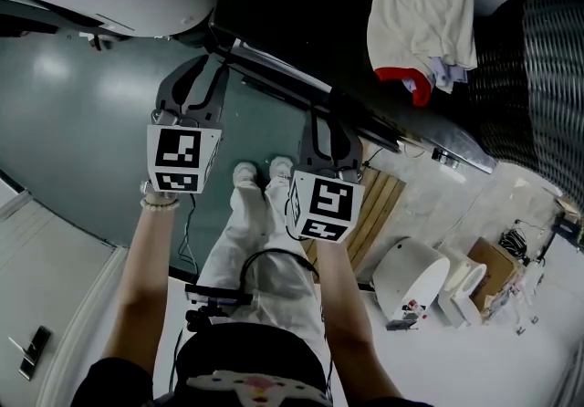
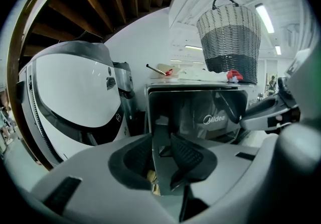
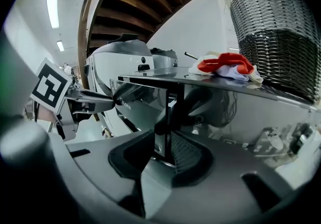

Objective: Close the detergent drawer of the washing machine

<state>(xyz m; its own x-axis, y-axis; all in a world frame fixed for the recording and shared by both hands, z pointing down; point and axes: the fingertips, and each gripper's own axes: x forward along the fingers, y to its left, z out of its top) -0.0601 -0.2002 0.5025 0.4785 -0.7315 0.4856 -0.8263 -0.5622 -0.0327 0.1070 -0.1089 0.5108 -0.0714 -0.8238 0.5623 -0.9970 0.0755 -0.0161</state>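
The detergent drawer's glossy dark front panel (image 2: 200,110) carries a logo and stands out from the black washing machine (image 1: 301,4). My left gripper (image 2: 163,142) is shut on the panel's left edge, a thin grey plate between its ribbed pads. My right gripper (image 3: 168,142) is shut on the opposite edge, where the panel (image 3: 145,102) runs off to the left. In the head view both grippers meet the machine's front rim: the left gripper (image 1: 208,67) and the right gripper (image 1: 327,118), with the panel (image 1: 269,86) between them.
A red and white cloth (image 1: 420,13) lies on the machine's top beside a tall woven basket (image 1: 538,67). A white rounded appliance (image 2: 70,97) stands to the left. The person's legs and shoes (image 1: 255,172) are below the grippers, with a slatted wooden board (image 1: 374,204) to the right.
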